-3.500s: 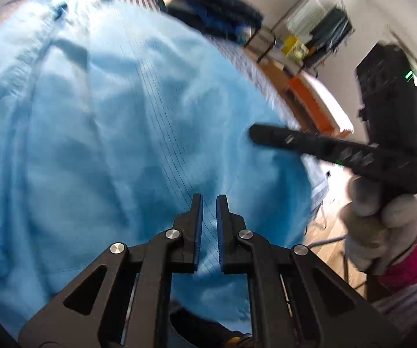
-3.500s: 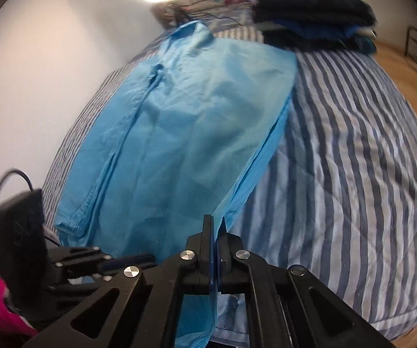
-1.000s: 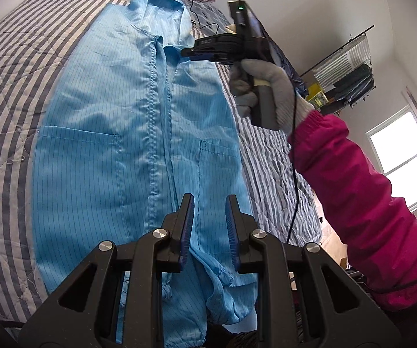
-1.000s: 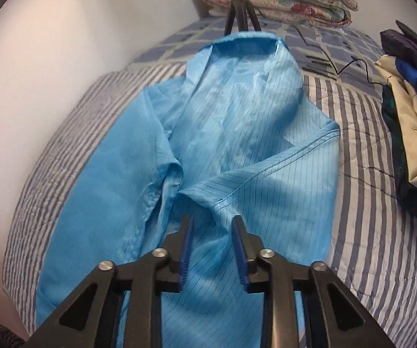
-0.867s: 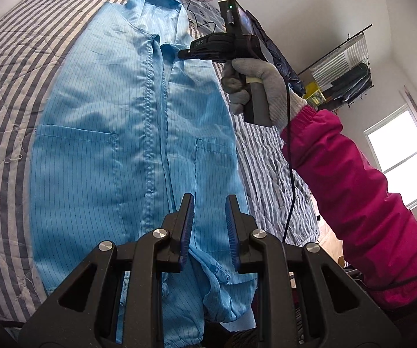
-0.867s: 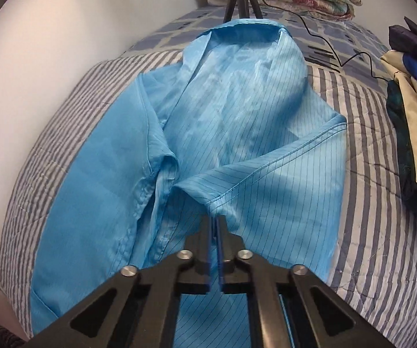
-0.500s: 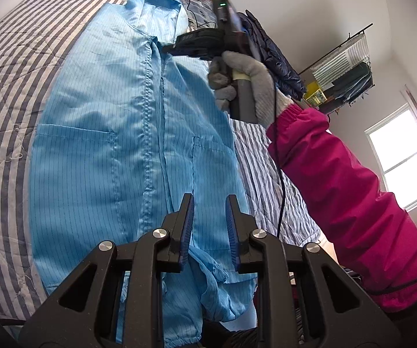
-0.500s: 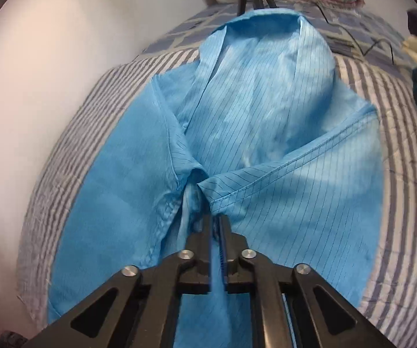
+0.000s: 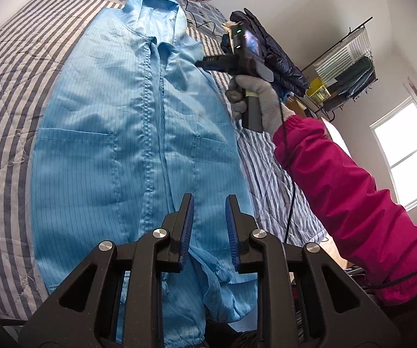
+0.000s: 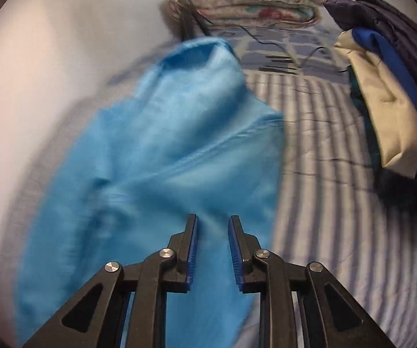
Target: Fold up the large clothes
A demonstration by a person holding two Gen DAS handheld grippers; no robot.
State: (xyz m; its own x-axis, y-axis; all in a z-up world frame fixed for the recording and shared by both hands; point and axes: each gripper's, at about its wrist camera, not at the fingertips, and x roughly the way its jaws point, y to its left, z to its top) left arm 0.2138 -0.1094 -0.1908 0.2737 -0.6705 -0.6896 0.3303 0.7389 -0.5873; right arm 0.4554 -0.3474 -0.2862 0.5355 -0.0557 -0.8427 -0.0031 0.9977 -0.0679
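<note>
1. One light blue coat point(image 9: 115, 150) lies front up on the striped bedcover point(image 9: 2, 92), collar toward the pillows point(image 10: 255, 3), closed down the middle, a pocket on each side; its hem bunches over the near edge.
2. The left gripper point(image 9: 207, 203) hovers over the hem, jaws partly apart, nothing between them.
3. The right gripper point(image 10: 212, 223), in a gloved hand point(image 9: 255, 98), sits over the coat's shoulder, jaws partly apart, empty; that view is blurred.
4. Dark clothes point(image 10: 397, 92) are piled beside the coat.

Daylit fisheye views; right view motion-blurred, glaring.
</note>
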